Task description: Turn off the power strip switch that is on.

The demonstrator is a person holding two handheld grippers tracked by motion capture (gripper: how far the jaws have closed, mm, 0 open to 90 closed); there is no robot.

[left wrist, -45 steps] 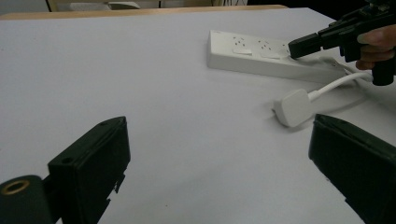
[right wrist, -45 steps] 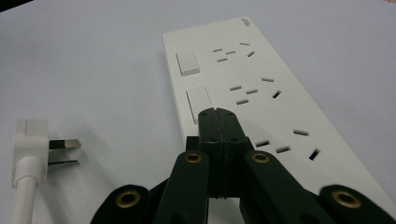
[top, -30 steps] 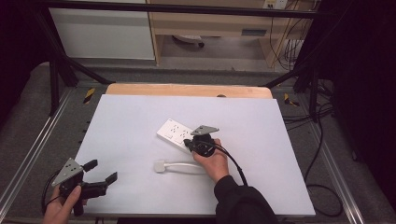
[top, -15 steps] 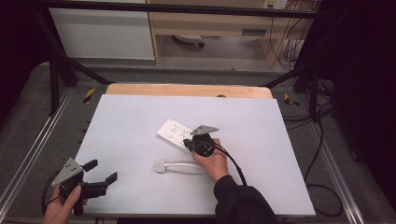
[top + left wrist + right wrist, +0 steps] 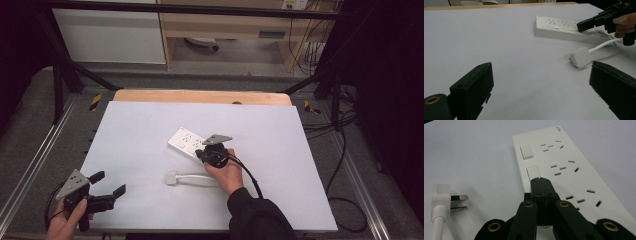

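My right gripper [image 5: 207, 154] rests on the near end of the white rectangular plastic power strip [image 5: 186, 142]. Just nearer me than the strip lies a white plug [image 5: 171, 177] on its cord. My left gripper [image 5: 107, 184], jaws apart, sits well left of the strip.

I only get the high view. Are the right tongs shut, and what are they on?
Observer: Shut. In the right gripper view, the right tongs have their tips together at a switch on the strip.
Operator: Which way do the plug's pins face?
Observer: The plug lies loose, with its bare pins pointing towards the strip.
Operator: Anything in the left tongs?
Observer: No. The left tongs are wide open and aimed towards the plug.
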